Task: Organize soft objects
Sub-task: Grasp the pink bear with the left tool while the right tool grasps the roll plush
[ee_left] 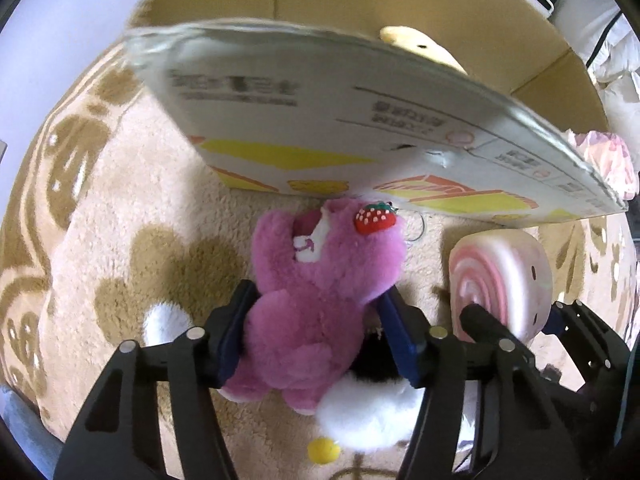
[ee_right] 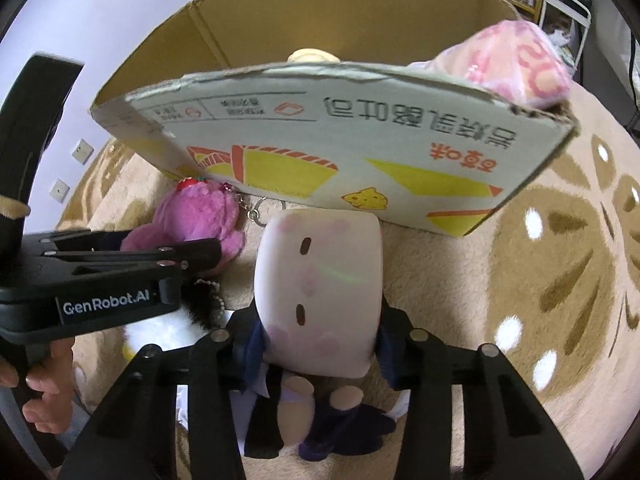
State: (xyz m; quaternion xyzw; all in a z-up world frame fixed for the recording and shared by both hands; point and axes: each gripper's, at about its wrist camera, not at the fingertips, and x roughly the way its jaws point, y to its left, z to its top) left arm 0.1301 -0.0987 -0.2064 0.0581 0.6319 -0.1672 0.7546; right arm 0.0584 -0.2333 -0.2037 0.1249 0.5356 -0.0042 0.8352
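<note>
Beige patterned carpet (ee_left: 120, 208), printed cardboard box (ee_right: 360, 128) standing open on it.

Item 1: purple plush bear (ee_left: 320, 292) with strawberry charm (ee_left: 375, 220), lying on the carpet just before the box; left gripper (ee_left: 316, 336) has its blue pads pressing into the bear's body from both sides.

Item 2: pink-and-white roll cushion (ee_right: 320, 280), beside the bear, clamped at its sides by the right gripper (ee_right: 320, 344).

Item 3: white fluffy toy (ee_left: 368, 412) under the bear.

Item 4: yellow plush (ee_left: 420, 46) inside the box.

Item 5: pink pillow (ee_right: 508, 64) on the box's corner.
</note>
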